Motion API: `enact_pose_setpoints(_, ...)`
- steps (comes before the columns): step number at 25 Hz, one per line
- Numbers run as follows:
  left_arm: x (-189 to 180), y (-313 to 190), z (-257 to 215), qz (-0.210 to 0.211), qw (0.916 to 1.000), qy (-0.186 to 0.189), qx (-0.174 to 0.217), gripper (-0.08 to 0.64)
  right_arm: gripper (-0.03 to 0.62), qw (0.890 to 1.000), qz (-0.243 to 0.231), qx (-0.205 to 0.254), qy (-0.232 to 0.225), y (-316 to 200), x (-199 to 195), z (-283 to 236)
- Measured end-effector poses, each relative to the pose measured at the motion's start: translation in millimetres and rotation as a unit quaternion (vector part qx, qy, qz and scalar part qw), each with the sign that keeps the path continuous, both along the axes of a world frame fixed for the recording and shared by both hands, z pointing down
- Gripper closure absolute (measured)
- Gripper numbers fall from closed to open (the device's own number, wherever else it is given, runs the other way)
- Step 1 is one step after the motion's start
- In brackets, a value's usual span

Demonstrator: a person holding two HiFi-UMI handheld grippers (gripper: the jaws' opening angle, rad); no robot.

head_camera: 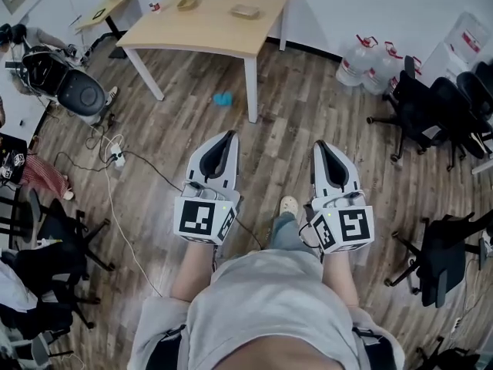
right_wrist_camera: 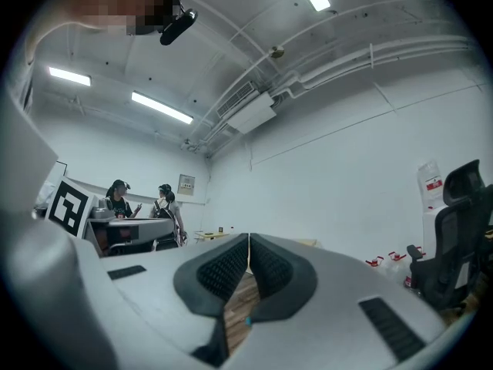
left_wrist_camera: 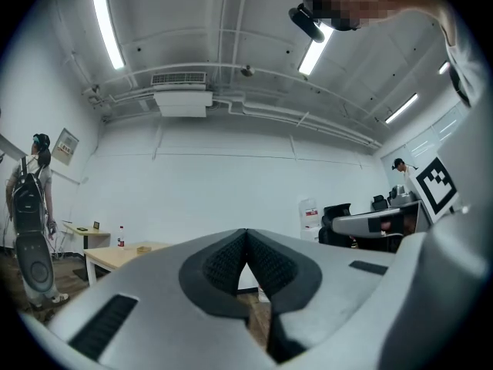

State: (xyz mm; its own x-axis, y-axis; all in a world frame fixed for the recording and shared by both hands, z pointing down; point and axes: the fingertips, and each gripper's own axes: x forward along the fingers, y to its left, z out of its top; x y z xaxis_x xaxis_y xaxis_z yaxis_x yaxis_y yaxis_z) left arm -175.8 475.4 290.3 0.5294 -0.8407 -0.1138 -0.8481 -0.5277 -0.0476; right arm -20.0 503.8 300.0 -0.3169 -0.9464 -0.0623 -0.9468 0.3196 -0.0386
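I hold both grippers in front of my waist, above a wooden plank floor (head_camera: 293, 129). The left gripper (head_camera: 229, 135) is shut, its ribbed black pads (left_wrist_camera: 227, 262) meeting at the tip with nothing between them. The right gripper (head_camera: 321, 145) is shut as well and holds nothing; its pads (right_wrist_camera: 269, 267) touch at the tip. In both gripper views the jaws point slightly upward at the white wall and ceiling. A light wooden table (head_camera: 212, 21) stands a few steps ahead, carrying two small flat objects (head_camera: 245, 11). A small blue thing (head_camera: 223, 99) lies on the floor by the table leg.
Black office chairs (head_camera: 420, 110) and water jugs (head_camera: 368, 60) stand at the right. At the left are a black stroller-like seat (head_camera: 65, 83), cables with a power strip (head_camera: 115, 158) and more chairs (head_camera: 46, 260). Two people (right_wrist_camera: 142, 206) stand at a desk in the right gripper view.
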Motion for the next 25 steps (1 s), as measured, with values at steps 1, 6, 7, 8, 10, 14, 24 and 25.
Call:
enact_pose_setpoints(1, 3, -12, 0, -0.004, 1.0, 0.0, 0.002, 0.545, 0.578, 1.0, -0.006, 0.001, -0.001, -13, 3, 0)
enact_pose_setpoints(6, 25, -74, -6, -0.033, 0.9994, 0.004, 0.004, 0.545, 0.578, 0.999, -0.044, 0.003, 0.008, -85, 21, -5)
enact_pose_setpoints(7, 30, -86, -7, -0.037, 0.9993, 0.006, 0.003, 0.545, 0.578, 0.999, -0.05, 0.003, 0.008, -99, 26, -6)
enact_pose_setpoints(8, 35, -97, -7, -0.042, 0.9991, 0.008, 0.003, 0.545, 0.578, 0.998, -0.055, 0.003, 0.008, -112, 32, -7)
enact_pose_setpoints(10, 45, -119, -8, -0.053, 0.9985, 0.012, 0.002, 0.545, 0.578, 0.998, -0.066, 0.004, 0.007, -138, 41, -9)
enact_pose_setpoints(14, 67, -159, -9, -0.071, 0.9974, 0.012, 0.003, 0.545, 0.578, 0.996, -0.086, 0.008, 0.008, -182, 62, -11)
enact_pose_setpoints(24, 114, -215, -5, -0.102, 0.9948, 0.006, 0.004, 0.545, 0.578, 0.993, -0.12, 0.002, -0.007, -247, 107, -1)
enact_pose_setpoints(25, 115, -219, -5, -0.104, 0.9946, 0.005, 0.002, 0.545, 0.578, 0.993, -0.122, 0.002, -0.007, -251, 107, -1)
